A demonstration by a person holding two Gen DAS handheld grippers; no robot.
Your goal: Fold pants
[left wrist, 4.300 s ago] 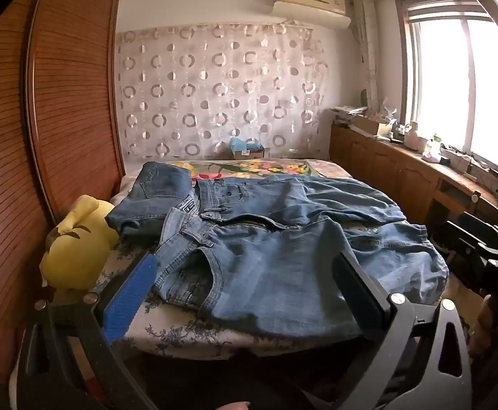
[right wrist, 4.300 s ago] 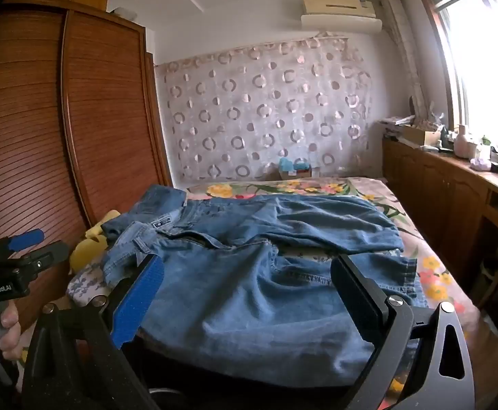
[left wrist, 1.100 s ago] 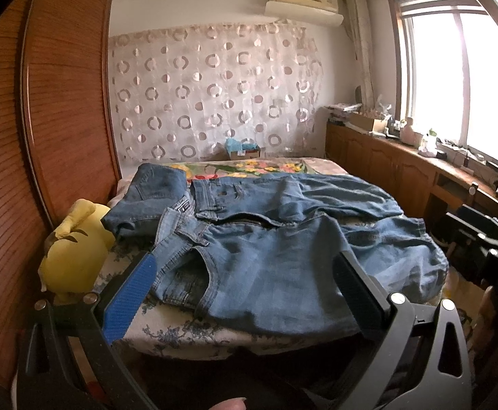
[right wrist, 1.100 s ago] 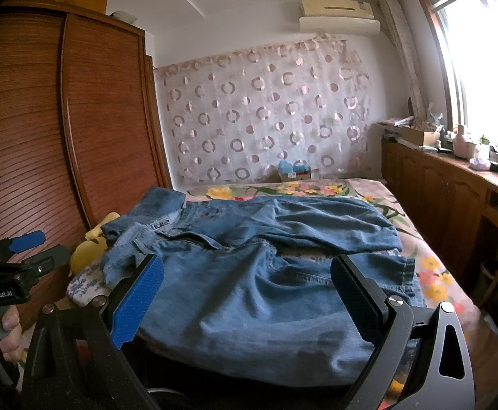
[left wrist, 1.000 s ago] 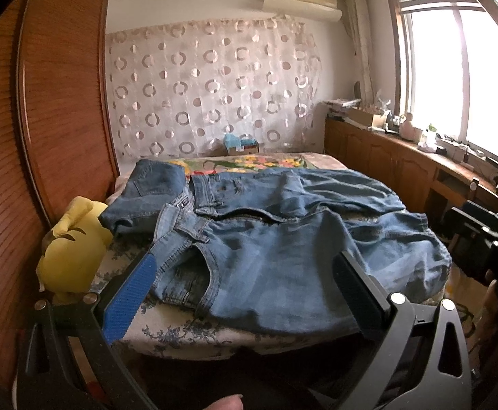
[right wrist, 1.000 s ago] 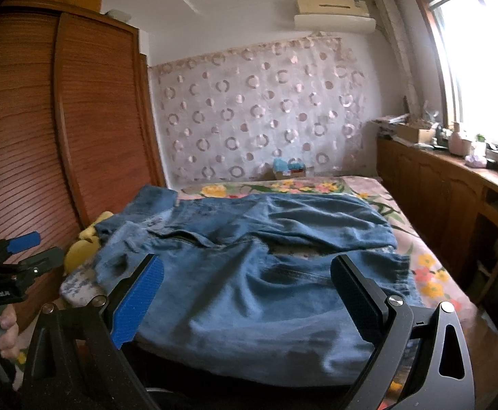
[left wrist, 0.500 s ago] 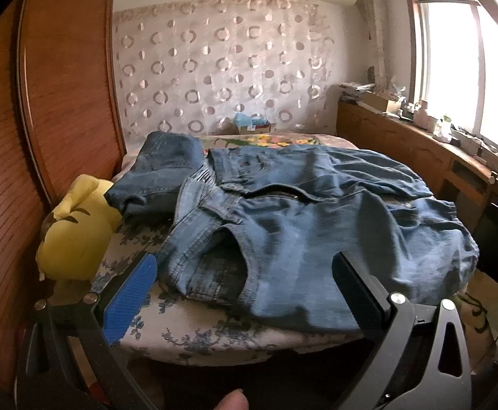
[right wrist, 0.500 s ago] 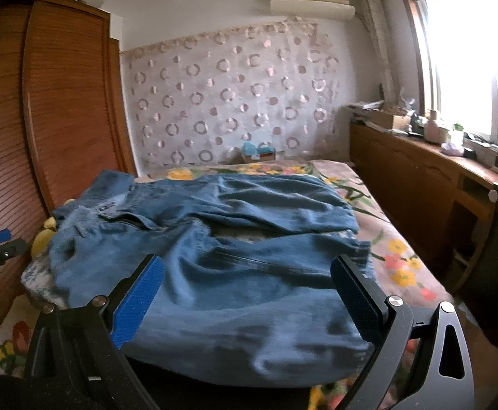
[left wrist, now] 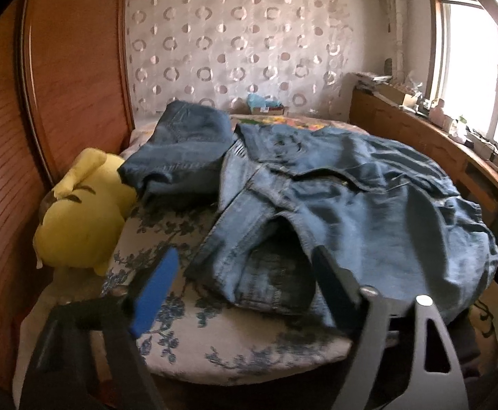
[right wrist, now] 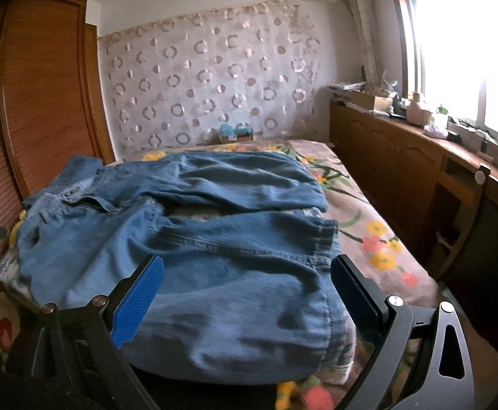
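Left wrist view: left tongs [left wrist: 245,290] closing over the jeans [left wrist: 351,212] waistband near the bed [left wrist: 187,341] edge may snag one layer; right tongs [right wrist: 249,294] spread.

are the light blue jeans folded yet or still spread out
Spread out: the light blue denim jeans lie open across the bed, both legs apart, waistband unfolded.

Glaring daylight from the blown-out window [right wrist: 470,41], dim wood tones, motion blur, fisheye-warped dark corners.

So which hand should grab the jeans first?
Probably the left. The left gripper points at the waistband corner of the jeans, jaws closing, nothing clamped yet. The right gripper faces broad flat cloth.
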